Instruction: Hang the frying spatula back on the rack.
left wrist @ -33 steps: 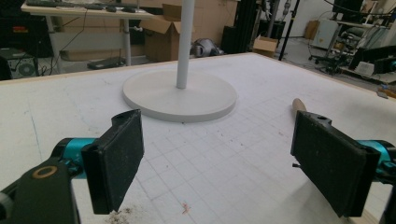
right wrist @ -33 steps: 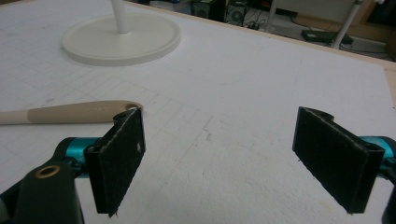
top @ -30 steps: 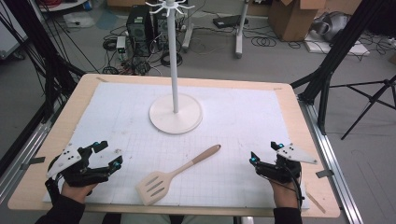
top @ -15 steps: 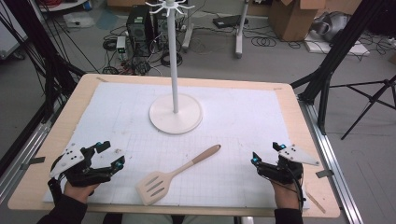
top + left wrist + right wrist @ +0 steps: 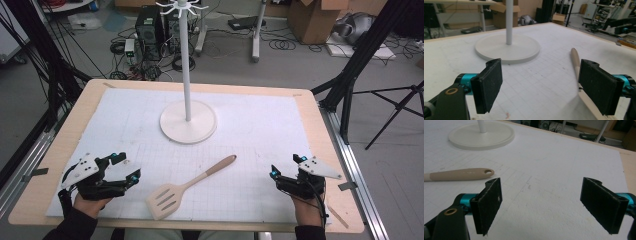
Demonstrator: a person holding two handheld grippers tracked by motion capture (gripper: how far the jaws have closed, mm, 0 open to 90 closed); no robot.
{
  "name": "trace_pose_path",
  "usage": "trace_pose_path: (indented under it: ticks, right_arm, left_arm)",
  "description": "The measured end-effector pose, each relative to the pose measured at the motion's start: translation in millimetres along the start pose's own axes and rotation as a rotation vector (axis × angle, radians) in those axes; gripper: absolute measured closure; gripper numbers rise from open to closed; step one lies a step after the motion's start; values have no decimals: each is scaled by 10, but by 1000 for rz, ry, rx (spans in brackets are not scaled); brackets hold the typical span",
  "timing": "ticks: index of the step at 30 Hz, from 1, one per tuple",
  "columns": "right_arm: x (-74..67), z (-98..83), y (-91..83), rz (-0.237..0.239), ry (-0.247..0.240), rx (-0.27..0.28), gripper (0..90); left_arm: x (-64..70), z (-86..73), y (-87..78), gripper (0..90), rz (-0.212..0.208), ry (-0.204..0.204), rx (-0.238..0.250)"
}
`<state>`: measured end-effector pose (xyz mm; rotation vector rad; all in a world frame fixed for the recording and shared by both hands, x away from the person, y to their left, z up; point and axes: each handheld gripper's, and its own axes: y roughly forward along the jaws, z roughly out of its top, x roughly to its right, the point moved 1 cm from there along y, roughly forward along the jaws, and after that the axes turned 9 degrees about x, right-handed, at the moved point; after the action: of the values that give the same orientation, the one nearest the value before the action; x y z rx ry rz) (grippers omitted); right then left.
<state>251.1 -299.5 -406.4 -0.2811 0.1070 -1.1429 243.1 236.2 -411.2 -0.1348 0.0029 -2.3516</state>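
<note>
Wooden table with white gridded mat, white stand base at far centre, beige spatula lying near centre

Spatula pale matt wood-look, smooth handle; stand at its 12 o'clock smooth white with slight sheen; bench edged in light wood, topped by matt white gridded sheet; left claw pads black, rough, grainy.

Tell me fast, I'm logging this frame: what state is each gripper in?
Left gripper: open, holding nothing, beside the spatula.
Right gripper: open, holding nothing, over the bare mat.
</note>
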Motion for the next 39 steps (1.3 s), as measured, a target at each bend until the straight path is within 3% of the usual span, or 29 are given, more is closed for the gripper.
trace_pose_path:
  ticks: [5,9,11,16,21,25,28,34,38,39]
  right_arm:
    - [-18,-4,5,5,-11,-9,164]
    - [-13,-3,12,6,-6,-9,164]
    - [-8,-8,18,6,-2,-11,164]
    - [-12,-6,13,10,1,-10,164]
    - [-10,-8,13,12,7,-12,164]
    - [-1,-7,15,16,6,-4,164]
    - [1,-6,16,19,4,-3,164]
    - [13,-7,15,22,11,-8,164]
    - [10,-6,26,21,8,-9,164]
    - [10,-6,26,21,8,-9,164]
  left_arm:
    - [140,50,93,172,-41,-9,-17]
    - [270,130,176,175,-71,15,-27]
    - [359,152,283,183,-85,25,-71]
    - [495,200,479,207,-116,38,-127]
    - [666,335,724,244,-177,81,-197]
    - [775,391,937,271,-206,126,-286]
    - [833,348,1072,305,-233,141,-357]
    - [933,184,1242,379,-274,159,-448]
    - [926,79,1351,487,-302,195,-543]
    - [926,79,1351,512,-302,195,-543]
